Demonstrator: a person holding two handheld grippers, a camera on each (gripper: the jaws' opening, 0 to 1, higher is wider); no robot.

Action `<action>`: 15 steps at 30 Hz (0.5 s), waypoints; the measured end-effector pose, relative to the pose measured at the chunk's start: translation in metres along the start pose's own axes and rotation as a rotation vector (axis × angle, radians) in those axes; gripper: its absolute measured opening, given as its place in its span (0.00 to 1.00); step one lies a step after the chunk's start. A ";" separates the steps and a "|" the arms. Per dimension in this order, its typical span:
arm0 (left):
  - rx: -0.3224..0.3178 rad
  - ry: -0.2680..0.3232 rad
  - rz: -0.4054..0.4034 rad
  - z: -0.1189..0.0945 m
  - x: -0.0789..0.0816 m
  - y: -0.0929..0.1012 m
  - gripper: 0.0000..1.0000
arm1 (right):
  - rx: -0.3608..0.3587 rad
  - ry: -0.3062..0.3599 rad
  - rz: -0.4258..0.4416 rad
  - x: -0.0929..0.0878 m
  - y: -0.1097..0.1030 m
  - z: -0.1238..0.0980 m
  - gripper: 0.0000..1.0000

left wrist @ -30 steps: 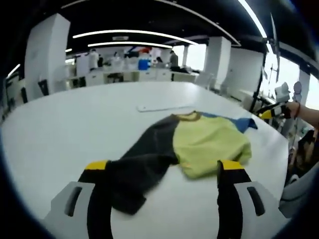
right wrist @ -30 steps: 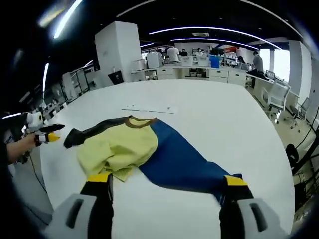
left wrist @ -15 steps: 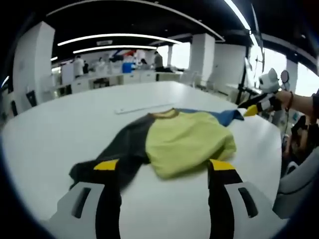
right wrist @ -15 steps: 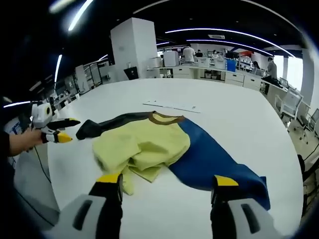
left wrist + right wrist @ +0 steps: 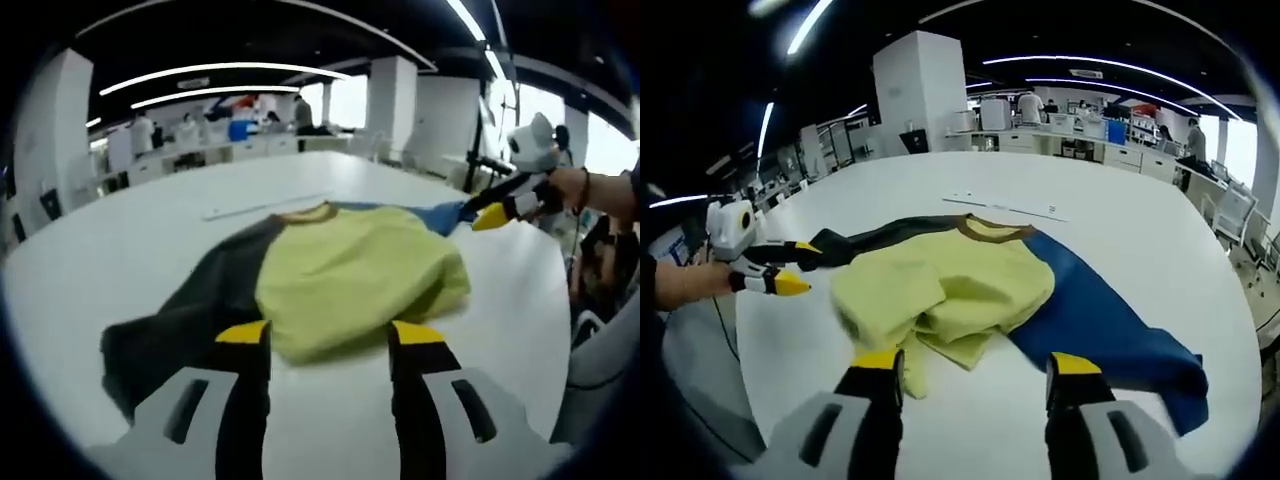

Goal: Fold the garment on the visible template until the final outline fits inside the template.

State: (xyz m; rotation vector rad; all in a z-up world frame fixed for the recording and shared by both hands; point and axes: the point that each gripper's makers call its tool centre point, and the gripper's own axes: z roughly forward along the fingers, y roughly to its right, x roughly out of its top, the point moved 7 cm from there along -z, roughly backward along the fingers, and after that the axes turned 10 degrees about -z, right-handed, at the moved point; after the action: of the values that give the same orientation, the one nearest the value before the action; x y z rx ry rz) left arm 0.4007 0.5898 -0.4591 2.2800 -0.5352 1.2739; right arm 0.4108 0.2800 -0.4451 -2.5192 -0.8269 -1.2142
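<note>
Presently one garment [image 5: 350, 275] lies crumpled on the white bench [image 5: 120, 260], directly ahead of both pairs of jaws: yellow-green body, one dark sleeve [image 5: 180, 320], one blue sleeve [image 5: 1100, 325]. Bare bench surface surrounds it on all sides, the bench edge lying well beyond the cloth. One thin pale strip [image 5: 1005, 205] lies past the collar. Two grippers are present. The left gripper [image 5: 328, 335] has its jaws moderately spread, holding nothing, its tips just short of the hem. The right gripper [image 5: 976, 365] likewise stands spread and empty near the bunched hem.
</note>
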 end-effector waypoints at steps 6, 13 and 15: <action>-0.022 -0.039 0.039 0.011 -0.008 0.006 0.37 | 0.001 -0.023 -0.010 -0.010 -0.003 0.019 0.36; -0.025 -0.056 0.066 0.022 -0.010 0.007 0.32 | 0.000 -0.027 0.014 -0.014 -0.004 0.037 0.27; -0.025 -0.058 0.078 0.025 -0.009 0.009 0.31 | -0.001 -0.024 0.026 -0.014 -0.005 0.040 0.25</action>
State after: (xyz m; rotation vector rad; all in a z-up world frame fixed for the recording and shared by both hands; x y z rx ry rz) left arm 0.4086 0.5690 -0.4766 2.3021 -0.6631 1.2336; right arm 0.4263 0.2957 -0.4816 -2.5418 -0.7964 -1.1791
